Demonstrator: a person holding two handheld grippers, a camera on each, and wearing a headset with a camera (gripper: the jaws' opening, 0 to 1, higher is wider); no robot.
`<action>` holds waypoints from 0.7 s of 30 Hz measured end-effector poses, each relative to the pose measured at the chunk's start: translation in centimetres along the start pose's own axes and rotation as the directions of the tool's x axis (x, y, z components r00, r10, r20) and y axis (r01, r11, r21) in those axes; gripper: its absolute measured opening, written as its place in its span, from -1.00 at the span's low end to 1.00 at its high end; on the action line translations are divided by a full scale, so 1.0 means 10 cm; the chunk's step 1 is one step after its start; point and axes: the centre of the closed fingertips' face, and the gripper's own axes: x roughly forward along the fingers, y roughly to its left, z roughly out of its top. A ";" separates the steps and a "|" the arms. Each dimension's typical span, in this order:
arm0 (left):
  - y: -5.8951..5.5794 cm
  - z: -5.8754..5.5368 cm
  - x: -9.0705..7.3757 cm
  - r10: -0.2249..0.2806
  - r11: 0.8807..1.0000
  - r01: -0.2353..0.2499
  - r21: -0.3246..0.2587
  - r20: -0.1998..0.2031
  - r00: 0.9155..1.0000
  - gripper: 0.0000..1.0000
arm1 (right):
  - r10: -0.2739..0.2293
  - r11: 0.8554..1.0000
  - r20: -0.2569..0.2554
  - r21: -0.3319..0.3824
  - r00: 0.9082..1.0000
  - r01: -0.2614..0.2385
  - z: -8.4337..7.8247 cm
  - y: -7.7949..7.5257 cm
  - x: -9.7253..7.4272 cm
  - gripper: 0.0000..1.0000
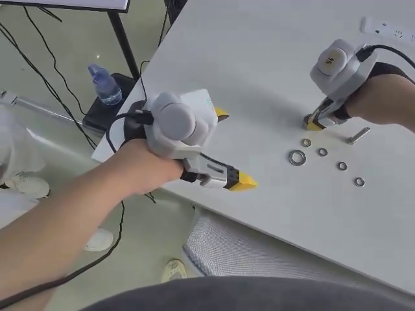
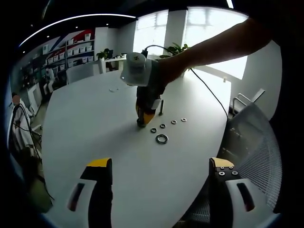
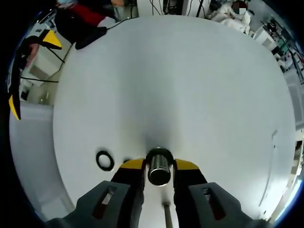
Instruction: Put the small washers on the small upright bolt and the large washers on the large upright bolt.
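Steel large bolt (image 3: 159,170) sits pinched in right gripper (image 3: 159,165) on the table (image 3: 190,71), seemingly being stood up; left gripper (image 2: 160,164) spread, idle; washers (image 1: 322,151) lie loose nearby; next needs a steady release, bolt upright.

Head view: we look down on the table (image 1: 272,78). Left gripper view: low, at its edge, facing across. Right gripper view: close above. All 3 share the large washer (image 1: 297,157).
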 end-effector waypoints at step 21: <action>0.00 0.05 -0.04 0.008 1.000 -0.008 0.003 0.018 1.000 0.67 | 0.009 0.999 -0.008 -0.032 1.000 -0.009 -0.02 0.00 -0.02 -0.34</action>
